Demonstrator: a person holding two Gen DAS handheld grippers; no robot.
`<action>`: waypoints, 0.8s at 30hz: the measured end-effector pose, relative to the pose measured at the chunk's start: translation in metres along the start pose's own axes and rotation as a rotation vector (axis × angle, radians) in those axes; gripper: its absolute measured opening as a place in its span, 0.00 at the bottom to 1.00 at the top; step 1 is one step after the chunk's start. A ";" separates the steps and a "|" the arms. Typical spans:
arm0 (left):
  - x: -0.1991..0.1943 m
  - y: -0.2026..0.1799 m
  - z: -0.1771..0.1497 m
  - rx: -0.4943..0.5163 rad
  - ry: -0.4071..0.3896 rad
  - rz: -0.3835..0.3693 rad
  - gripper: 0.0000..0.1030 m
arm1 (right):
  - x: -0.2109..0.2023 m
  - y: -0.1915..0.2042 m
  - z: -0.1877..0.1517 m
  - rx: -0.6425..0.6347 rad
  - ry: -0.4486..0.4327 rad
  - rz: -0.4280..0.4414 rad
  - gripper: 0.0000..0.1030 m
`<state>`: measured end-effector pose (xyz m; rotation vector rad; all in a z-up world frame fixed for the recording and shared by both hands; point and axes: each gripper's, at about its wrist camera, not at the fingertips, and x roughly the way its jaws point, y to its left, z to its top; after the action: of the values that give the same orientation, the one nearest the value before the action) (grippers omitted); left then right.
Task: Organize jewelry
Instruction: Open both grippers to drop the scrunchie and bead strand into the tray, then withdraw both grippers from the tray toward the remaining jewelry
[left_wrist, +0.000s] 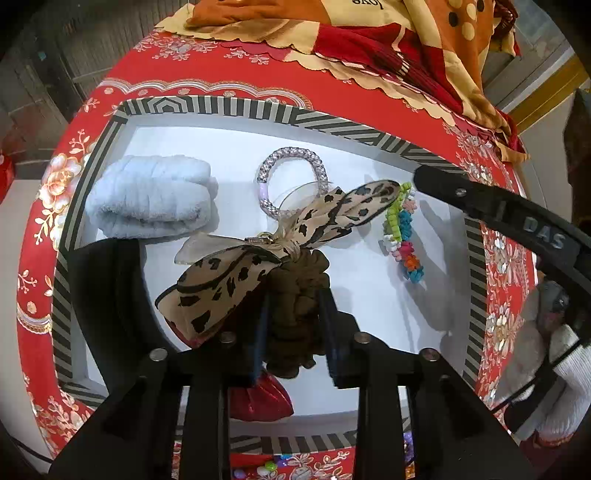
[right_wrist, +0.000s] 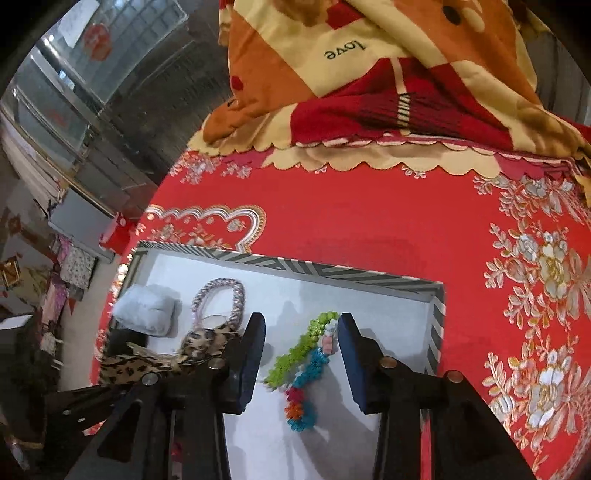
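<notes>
My left tool (left_wrist: 295, 321) is closed on the brown scrunchie (left_wrist: 299, 284). Its leopard bow (left_wrist: 236, 273) spreads toward 10 o'clock and 1 o'clock from the knot. The scrunchie hangs over the white floor of the striped box (left_wrist: 229, 107), near the middle, so the way to put it down is straight below the tool. The free floor lies between the bead ring (left_wrist: 291, 181) at 12 o'clock and the flower chain (left_wrist: 400, 236) at 2 o'clock. A red pouch (left_wrist: 262, 398) lies under the tool at 6 o'clock; I think the scrunchie does not touch it, but the fingers hide that part.

My right tool (right_wrist: 303, 358) is open and holds nothing. The flower chain (right_wrist: 306, 369) lies between its fingers, long axis from 12 to 6 o'clock, so this tool is the nearer one for it. A fluffy blue band (left_wrist: 151, 195) rests at 10 o'clock in the box.
</notes>
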<state>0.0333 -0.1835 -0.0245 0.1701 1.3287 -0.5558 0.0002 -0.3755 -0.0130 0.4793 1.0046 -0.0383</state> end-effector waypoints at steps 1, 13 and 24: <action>-0.001 -0.001 -0.001 0.003 0.000 0.000 0.30 | -0.004 0.000 -0.002 0.007 -0.005 0.002 0.38; -0.020 -0.012 -0.014 0.035 -0.027 -0.008 0.51 | -0.053 0.013 -0.030 0.022 -0.047 -0.026 0.38; -0.058 -0.010 -0.040 0.057 -0.088 0.007 0.52 | -0.106 0.042 -0.074 0.023 -0.110 -0.048 0.40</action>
<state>-0.0137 -0.1585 0.0223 0.1946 1.2273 -0.5895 -0.1059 -0.3281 0.0562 0.4695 0.9084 -0.1183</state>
